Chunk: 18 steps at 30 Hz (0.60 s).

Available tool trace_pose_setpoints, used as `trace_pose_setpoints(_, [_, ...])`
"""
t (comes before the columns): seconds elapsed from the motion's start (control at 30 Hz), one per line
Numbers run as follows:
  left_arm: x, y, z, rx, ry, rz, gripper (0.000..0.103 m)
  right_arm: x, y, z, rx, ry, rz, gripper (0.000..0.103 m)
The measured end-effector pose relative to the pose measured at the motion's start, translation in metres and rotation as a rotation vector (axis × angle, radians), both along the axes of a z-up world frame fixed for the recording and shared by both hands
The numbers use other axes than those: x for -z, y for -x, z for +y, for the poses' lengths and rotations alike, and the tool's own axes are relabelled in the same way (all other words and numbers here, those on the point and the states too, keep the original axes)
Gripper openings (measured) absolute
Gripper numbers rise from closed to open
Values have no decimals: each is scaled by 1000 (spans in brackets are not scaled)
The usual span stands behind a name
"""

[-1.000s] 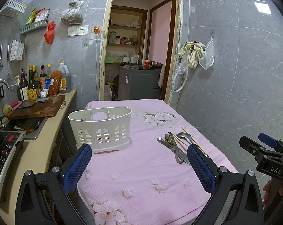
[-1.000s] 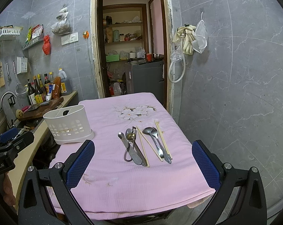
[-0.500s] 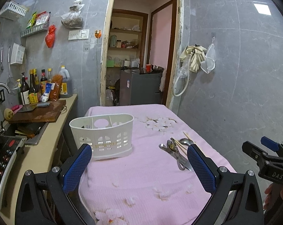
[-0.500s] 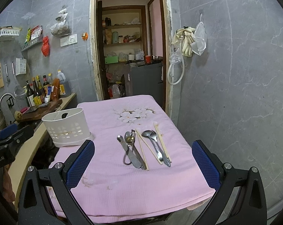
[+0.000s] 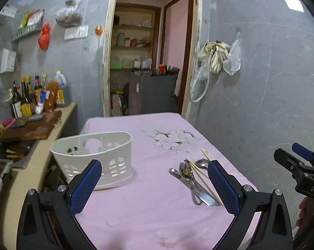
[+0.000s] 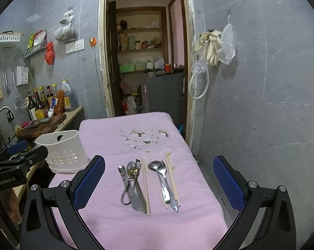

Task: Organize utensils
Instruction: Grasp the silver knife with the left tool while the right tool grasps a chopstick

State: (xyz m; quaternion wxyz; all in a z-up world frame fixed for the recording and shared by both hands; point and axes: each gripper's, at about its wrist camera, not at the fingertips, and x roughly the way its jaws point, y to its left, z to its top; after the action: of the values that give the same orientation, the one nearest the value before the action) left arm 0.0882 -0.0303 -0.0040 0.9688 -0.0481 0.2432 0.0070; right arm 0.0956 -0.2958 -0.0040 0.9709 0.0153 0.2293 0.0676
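A white slotted utensil caddy (image 5: 94,156) stands at the left of the pink table; it also shows in the right wrist view (image 6: 63,150). Metal spoons (image 6: 163,179), a knife and peeler (image 6: 132,185) and wooden chopsticks (image 6: 172,177) lie in a loose row on the cloth; the same pile shows in the left wrist view (image 5: 194,179). My left gripper (image 5: 154,185) is open and empty, above the table's near part. My right gripper (image 6: 159,183) is open and empty, above the utensils, not touching them.
The table's pink flowered cloth (image 6: 144,229) ends near the grey wall on the right. A counter (image 5: 38,129) with bottles, a cutting board and a sink runs along the left. An open doorway (image 6: 144,62) is behind the table.
Both grippers have moved down and forward toward the table; the caddy and utensils look nearer. Nothing on the table has moved.
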Motion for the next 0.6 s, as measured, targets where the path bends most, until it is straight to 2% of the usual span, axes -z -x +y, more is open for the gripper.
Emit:
trace_pose_setpoints(0.17, [22, -46, -13, -13, 88, 83, 102, 17, -51, -20, -76, -3, 78, 102])
trace_pose_setpoints(0.3, [42, -80, -22, -39, 118, 131, 102, 38, -93, -29, -126, -16, 127, 102])
trace_pose_setpoints(0.37, [51, -99, -28, -37, 134, 152, 97, 52, -117, -33, -154, -38, 161, 101])
trace_pose_setpoints(0.4, [56, -107, -31, -28, 139, 161, 91, 59, -131, -34, -165, -45, 183, 100])
trace_pose_setpoints(0.57, [77, -152, -50, 19, 136, 237, 67, 93, -186, -41, -208, -101, 285, 64])
trace_pose_setpoints(0.6, [82, -161, -54, 32, 142, 251, 61, 102, -198, -41, -221, -111, 308, 61])
